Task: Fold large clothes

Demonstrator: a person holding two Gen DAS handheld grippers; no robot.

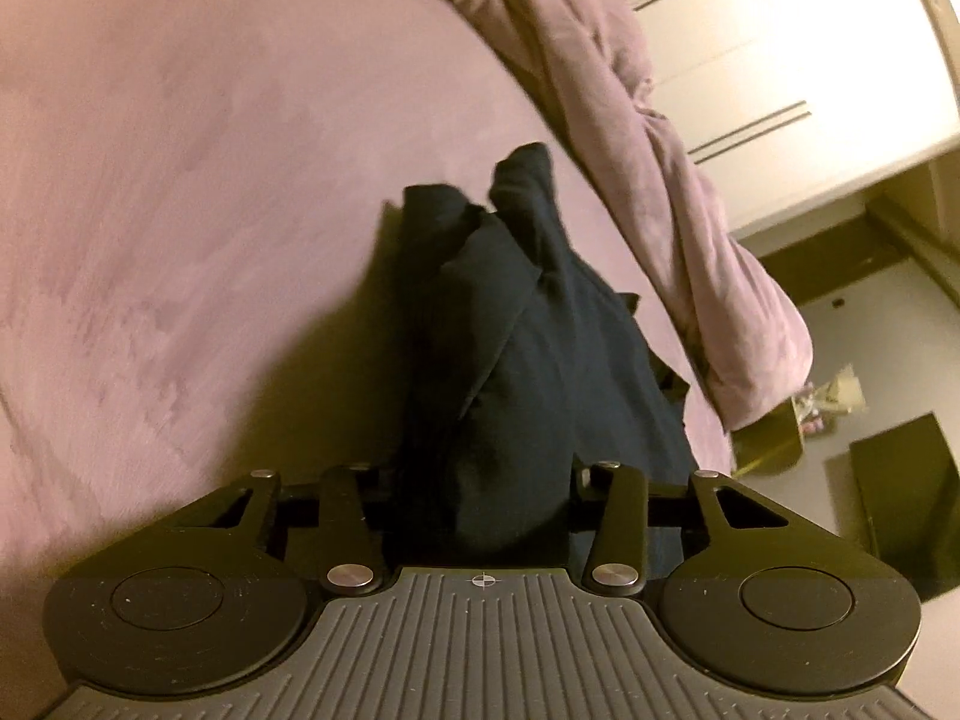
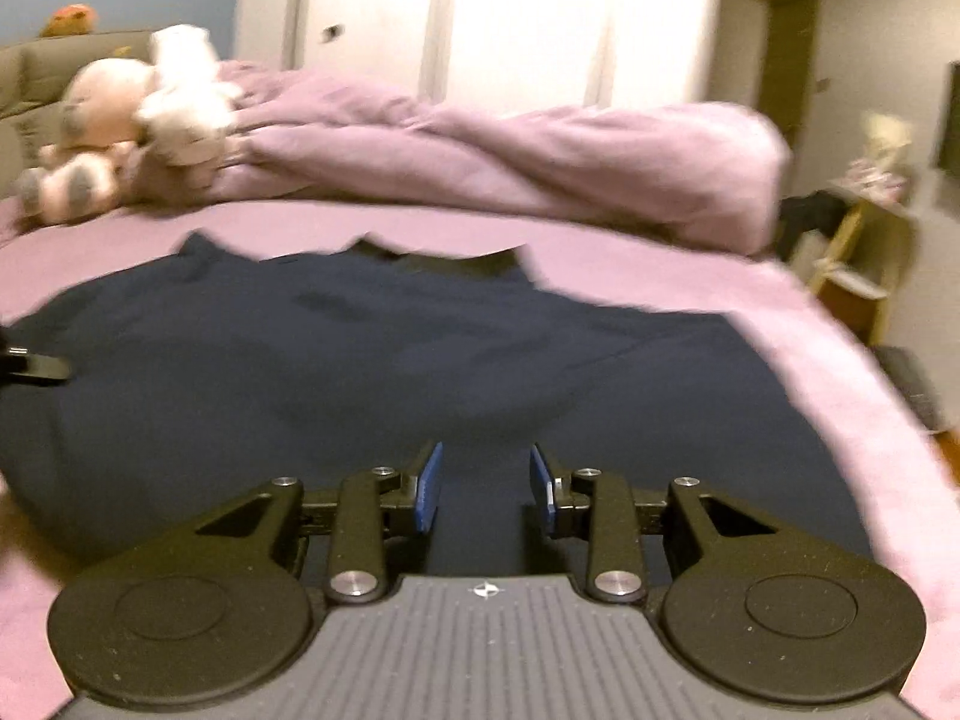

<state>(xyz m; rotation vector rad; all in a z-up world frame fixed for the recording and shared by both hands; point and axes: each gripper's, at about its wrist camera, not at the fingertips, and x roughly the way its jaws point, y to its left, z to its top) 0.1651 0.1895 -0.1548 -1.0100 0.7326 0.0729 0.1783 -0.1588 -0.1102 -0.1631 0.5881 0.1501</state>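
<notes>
Nearest in the left wrist view, the left gripper (image 1: 480, 498) has a bunch of one dark navy garment (image 1: 528, 324) filling the space between its jaws; the pads are hidden under the cloth, so it appears to be grasping the fabric. From there the garment runs up toward 12 o'clock, over the pink bed (image 1: 180, 180).

In the right wrist view, the right gripper (image 2: 487, 486) has its jaws released, two blue pads (image 2: 429, 489) standing apart with navy cloth showing between and below them. The garment (image 2: 360, 360) lies spread across the bed (image 2: 780, 324), reaching to 12 o'clock, with a black band along its far edge. At 9 o'clock a dark piece of hardware pokes in at the frame's edge.

Beyond the garment, one rumpled lilac duvet (image 2: 510, 162) is heaped along the far side. At 10 o'clock lies a cluster of plush toys (image 2: 138, 126), too blurred to count surely. Behind stand white wardrobe doors (image 2: 510, 18).

At 2 o'clock, a small yellow shelf unit (image 2: 858, 252) holds blurred items on top.
</notes>
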